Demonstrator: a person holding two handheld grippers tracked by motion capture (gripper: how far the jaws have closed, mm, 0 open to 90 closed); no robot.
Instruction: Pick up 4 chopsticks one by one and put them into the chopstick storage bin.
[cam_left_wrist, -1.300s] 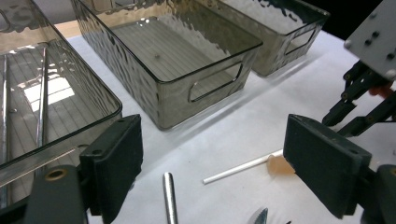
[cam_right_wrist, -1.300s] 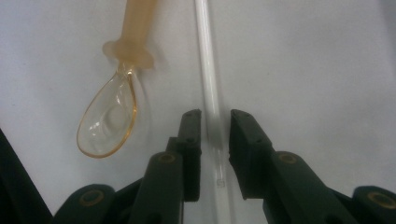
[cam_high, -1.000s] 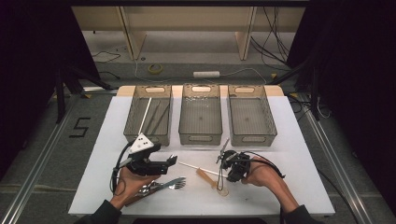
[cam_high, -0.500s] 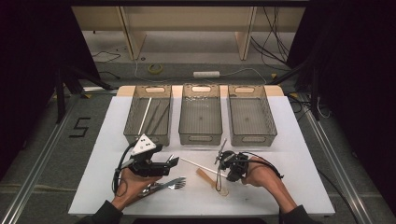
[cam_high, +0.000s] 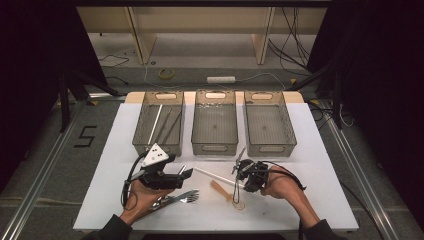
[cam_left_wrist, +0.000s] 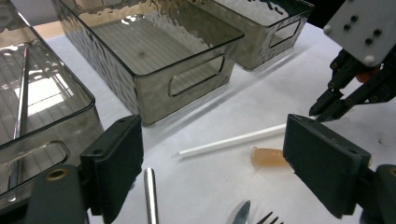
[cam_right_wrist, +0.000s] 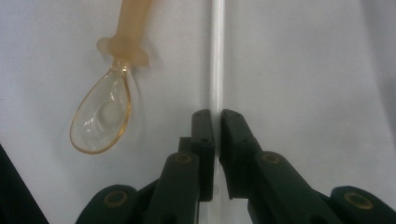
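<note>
A thin white straw (cam_right_wrist: 217, 56) lies on the white table, and my right gripper (cam_right_wrist: 217, 116) is shut on it from above, its jaws pinching the straw at the tips. Just left of the straw lies a clear orange spoon (cam_right_wrist: 100, 116). In the high view the right gripper (cam_high: 238, 181) stands over the straw (cam_high: 212, 175) and spoon (cam_high: 222, 191) near the front middle. My left gripper (cam_high: 182, 175) is open over the table, level, pointing right. Between its wide jaws I see the straw (cam_left_wrist: 233, 140) and the spoon's handle (cam_left_wrist: 266, 156).
Three smoky plastic bins stand in a row behind: the left one (cam_high: 142, 127) holds a white rod and dark rods, beside the middle (cam_high: 215, 147) and right (cam_high: 270, 147) bins. A metal fork and knife (cam_high: 177, 198) lie under the left hand. Table edge is close in front.
</note>
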